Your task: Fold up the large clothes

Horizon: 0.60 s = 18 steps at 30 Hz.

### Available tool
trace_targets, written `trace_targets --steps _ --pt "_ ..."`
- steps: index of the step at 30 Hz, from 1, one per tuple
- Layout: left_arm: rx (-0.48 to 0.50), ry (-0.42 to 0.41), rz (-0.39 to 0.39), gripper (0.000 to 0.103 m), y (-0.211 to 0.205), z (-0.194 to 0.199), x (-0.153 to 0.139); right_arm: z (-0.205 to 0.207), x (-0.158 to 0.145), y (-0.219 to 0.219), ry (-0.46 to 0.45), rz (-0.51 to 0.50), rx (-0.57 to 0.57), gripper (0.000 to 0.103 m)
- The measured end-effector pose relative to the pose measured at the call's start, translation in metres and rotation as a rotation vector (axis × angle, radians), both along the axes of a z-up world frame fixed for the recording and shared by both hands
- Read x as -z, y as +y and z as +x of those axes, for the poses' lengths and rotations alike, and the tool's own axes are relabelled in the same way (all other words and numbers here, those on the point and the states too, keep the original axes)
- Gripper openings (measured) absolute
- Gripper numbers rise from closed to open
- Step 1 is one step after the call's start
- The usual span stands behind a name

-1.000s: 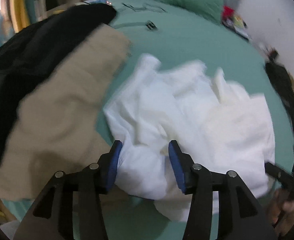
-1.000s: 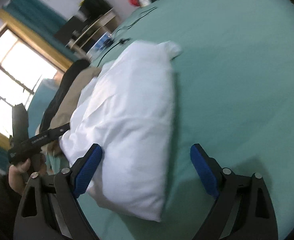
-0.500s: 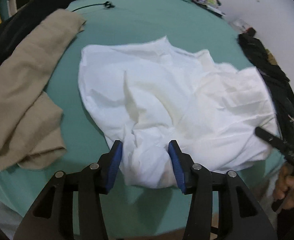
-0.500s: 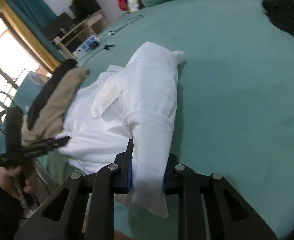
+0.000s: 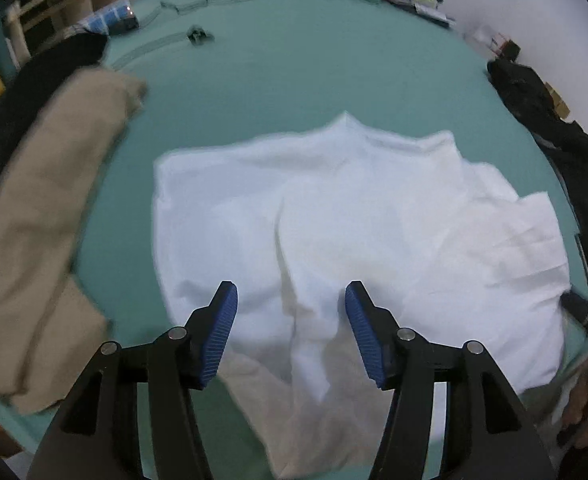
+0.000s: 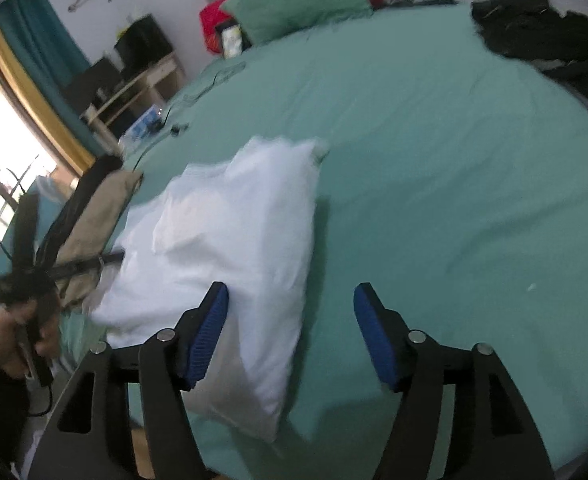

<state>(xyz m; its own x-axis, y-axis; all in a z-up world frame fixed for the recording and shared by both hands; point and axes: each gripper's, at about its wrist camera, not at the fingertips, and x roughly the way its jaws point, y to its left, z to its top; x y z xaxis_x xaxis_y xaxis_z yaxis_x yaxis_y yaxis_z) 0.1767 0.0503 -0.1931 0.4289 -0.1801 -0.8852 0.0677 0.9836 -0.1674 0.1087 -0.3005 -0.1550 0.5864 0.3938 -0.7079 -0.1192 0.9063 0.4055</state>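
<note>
A large white garment (image 5: 333, 208) lies spread and creased on the green bed (image 5: 294, 60). My left gripper (image 5: 290, 320) points down at its near edge. The jaws are closing with a ridge of the white cloth between them, and the pads (image 5: 222, 320) do not visibly pinch it. In the right wrist view the garment (image 6: 234, 220) lies as a folded white mass. My right gripper (image 6: 290, 328) hovers over its near corner with its jaws opening wide. Its left pad (image 6: 210, 324) is over the cloth and nothing is gripped.
A tan garment (image 5: 46, 200) and a black one (image 5: 14, 100) lie along the bed's left side. More dark clothing (image 5: 553, 120) lies at the right edge. A green pillow (image 6: 294, 4) and cables (image 5: 198, 36) are at the far end. Wooden shelves (image 6: 142, 76) stand beside the bed.
The right gripper, shut on a fold of the white garment half a second ago, has let go and opened wide. The garment now lies flatter. The left gripper has shifted along its edge.
</note>
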Motion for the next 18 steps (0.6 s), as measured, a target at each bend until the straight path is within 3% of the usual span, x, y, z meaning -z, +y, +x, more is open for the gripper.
trace_targets --steps 1,2,3,8,12,14,18 --pt "0.005 0.010 -0.010 0.020 0.000 0.005 0.004 0.002 -0.004 -0.002 -0.021 -0.005 0.010 0.065" --pt "0.004 0.024 0.006 0.008 -0.001 0.005 0.011 0.006 -0.008 -0.003 -0.046 -0.023 0.023 0.065" --pt "0.005 0.008 0.014 0.006 0.000 0.003 0.011 0.011 -0.011 -0.003 -0.059 -0.044 0.033 0.065" --pt "0.000 -0.067 0.122 0.004 -0.003 -0.009 0.001 0.047 -0.002 0.007 -0.027 -0.122 0.042 0.065" --pt "-0.035 -0.051 0.159 0.004 0.004 -0.014 0.002 0.063 0.023 0.015 0.066 -0.243 0.050 0.065" --pt "-0.043 -0.037 0.157 0.004 0.007 -0.017 0.003 0.065 0.034 0.016 0.090 -0.240 0.048 0.065" --pt "-0.043 -0.061 0.104 0.005 0.008 -0.020 -0.005 0.060 0.020 0.010 0.048 -0.255 0.080 0.065"
